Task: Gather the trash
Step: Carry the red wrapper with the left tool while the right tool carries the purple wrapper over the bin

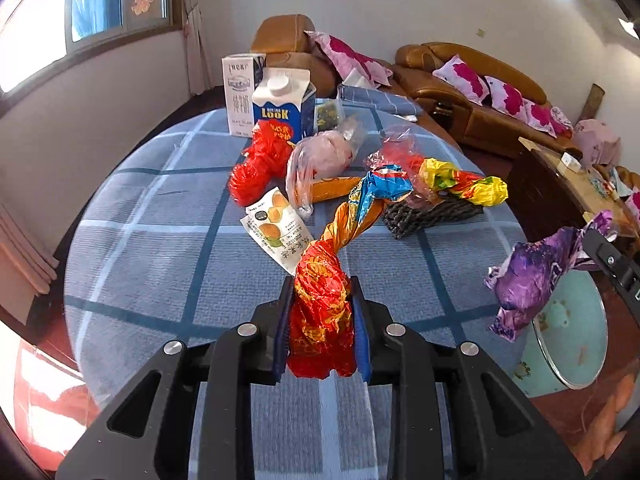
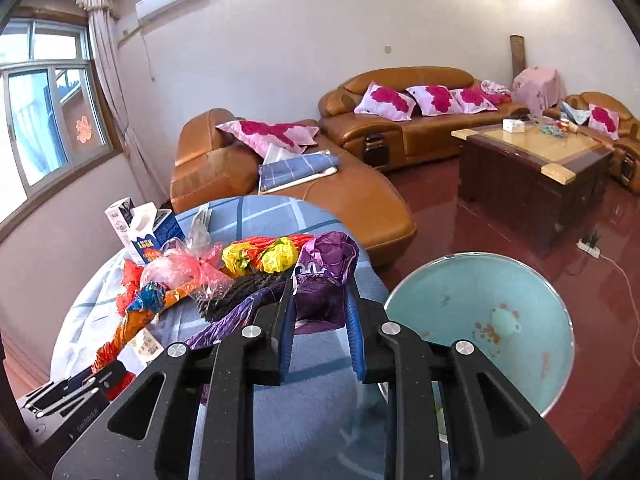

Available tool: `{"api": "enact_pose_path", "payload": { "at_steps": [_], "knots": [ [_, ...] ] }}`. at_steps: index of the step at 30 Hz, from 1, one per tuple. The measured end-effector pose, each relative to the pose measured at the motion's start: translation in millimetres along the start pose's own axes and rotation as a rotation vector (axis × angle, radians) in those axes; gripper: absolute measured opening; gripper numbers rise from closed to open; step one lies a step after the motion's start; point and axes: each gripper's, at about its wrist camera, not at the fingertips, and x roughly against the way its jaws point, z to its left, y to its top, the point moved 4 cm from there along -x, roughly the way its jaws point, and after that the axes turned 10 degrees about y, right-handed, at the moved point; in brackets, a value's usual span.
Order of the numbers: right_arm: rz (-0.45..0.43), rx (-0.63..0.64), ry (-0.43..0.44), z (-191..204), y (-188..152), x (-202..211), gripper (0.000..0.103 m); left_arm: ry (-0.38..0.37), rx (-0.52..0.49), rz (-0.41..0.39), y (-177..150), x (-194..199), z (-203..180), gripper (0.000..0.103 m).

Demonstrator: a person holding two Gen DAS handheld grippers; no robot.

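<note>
My left gripper (image 1: 321, 286) is shut on the red end of a long twisted orange and red wrapper (image 1: 320, 320), whose far end reaches into the trash pile. My right gripper (image 2: 320, 284) is shut on a crumpled purple wrapper (image 2: 324, 268), held in the air at the table's right edge; it shows in the left wrist view too (image 1: 528, 280). A teal bin (image 2: 480, 320) with a shiny rim stands on the floor just right of the table. Several wrappers and bags (image 1: 320, 164) lie on the round table (image 1: 160, 240).
Two milk cartons (image 1: 280, 108) stand at the table's far side. A black mesh net (image 1: 432, 212) and a yellow wrapper (image 1: 464, 180) lie on the right. Brown sofas (image 2: 400, 120) and a wooden coffee table (image 2: 528, 160) stand beyond, on a red floor.
</note>
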Motion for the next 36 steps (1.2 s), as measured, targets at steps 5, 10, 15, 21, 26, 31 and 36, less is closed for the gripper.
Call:
{"api": "enact_pose_path", "payload": {
  "at_steps": [5,10,15,21,26,31,36],
  "knots": [
    [-0.023,-0.015,0.000,-7.6,1.1,15.9,0.024,0.034,0.017,-0.023,-1.7,15.9,4.7,0.026],
    [-0.047,-0.017,-0.004,-13.2,1.2,30.6,0.024,0.023,-0.007,-0.062,-2.4,33.4,-5.4,0.026],
    [-0.065,-0.021,-0.023,-23.4,0.1,43.5,0.024,-0.012,-0.058,-0.079,-6.4,43.7,-26.7,0.026],
    [-0.071,-0.045,-0.057,-43.7,-1.7,53.6,0.024,-0.034,-0.108,-0.100,-9.8,53.8,-52.3,0.026],
    [-0.076,-0.059,-0.087,-58.7,-2.3,60.3,0.024,-0.043,-0.147,-0.112,-12.3,59.4,-71.0,0.026],
    [-0.084,-0.077,-0.107,-73.4,-2.8,65.9,0.024,-0.054,-0.174,-0.127,-13.8,67.2,-86.5,0.026],
    [-0.089,-0.091,-0.122,-86.9,-3.6,71.0,0.024,-0.058,-0.196,-0.136,-15.8,72.5,-99.5,0.026]
  ]
}}
